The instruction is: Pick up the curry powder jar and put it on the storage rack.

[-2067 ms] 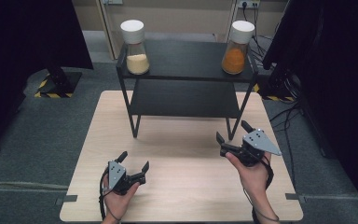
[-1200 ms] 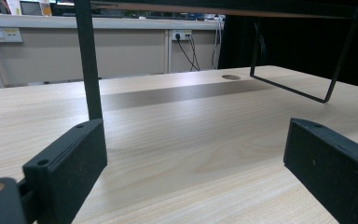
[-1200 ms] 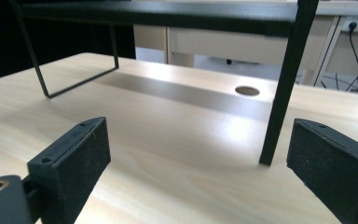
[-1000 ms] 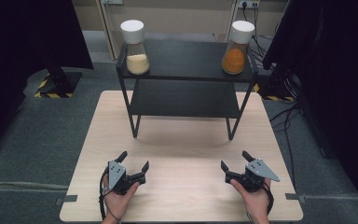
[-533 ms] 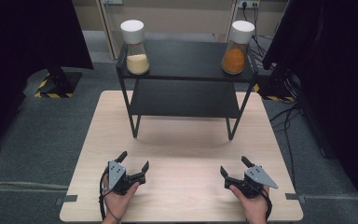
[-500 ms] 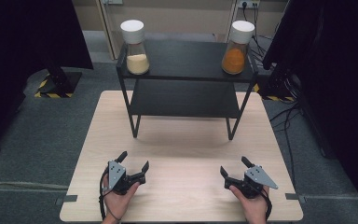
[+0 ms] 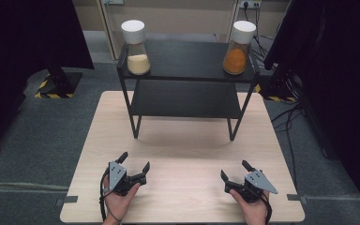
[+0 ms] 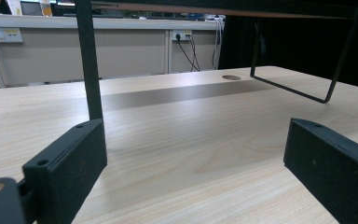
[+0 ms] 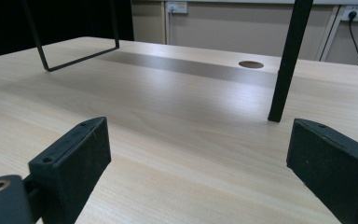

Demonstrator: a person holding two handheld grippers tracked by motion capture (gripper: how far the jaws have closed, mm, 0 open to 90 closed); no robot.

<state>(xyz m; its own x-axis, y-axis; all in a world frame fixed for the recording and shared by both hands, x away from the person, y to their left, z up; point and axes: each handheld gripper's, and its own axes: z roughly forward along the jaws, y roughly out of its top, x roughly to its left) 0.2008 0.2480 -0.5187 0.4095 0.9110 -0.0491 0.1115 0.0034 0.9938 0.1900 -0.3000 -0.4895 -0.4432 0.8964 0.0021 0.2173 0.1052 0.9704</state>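
pale wood grain covers the worktop [image 7: 183, 145], and both grippers sit low over its near edge, each held in a hand that comes in from the bottom of the high view. the left gripper [image 7: 133, 165] is at the near left, its fingers spread wide with nothing between them; the left gripper view shows the two black pads [image 8: 72, 161] far apart with only bare wood in the gap. the right gripper [image 7: 236, 171] is at the near right, carrying a grey three-cornered plate on top, and its fingers are likewise wide apart and hold nothing; the right gripper view shows the pads [image 9: 77, 156] standing well clear of each other over the wood. the two grippers are well apart from one another.

a black two-tier metal shelf [image 7: 187, 63] stands at the far half of the worktop, well apart from both grippers. on its top tier, at the left end, stands an upright jar with a white lid and pale yellow contents [image 7: 136, 42]. at the right end stands an upright jar with a white lid and orange contents [image 7: 238, 44]. the lower tier looks bare. one shelf leg [image 8: 89, 60] rises just beyond the left gripper's left pad in its own view, and another leg [image 9: 289, 60] stands ahead of the right gripper in its view, near a round hole [image 9: 251, 64] in the worktop.
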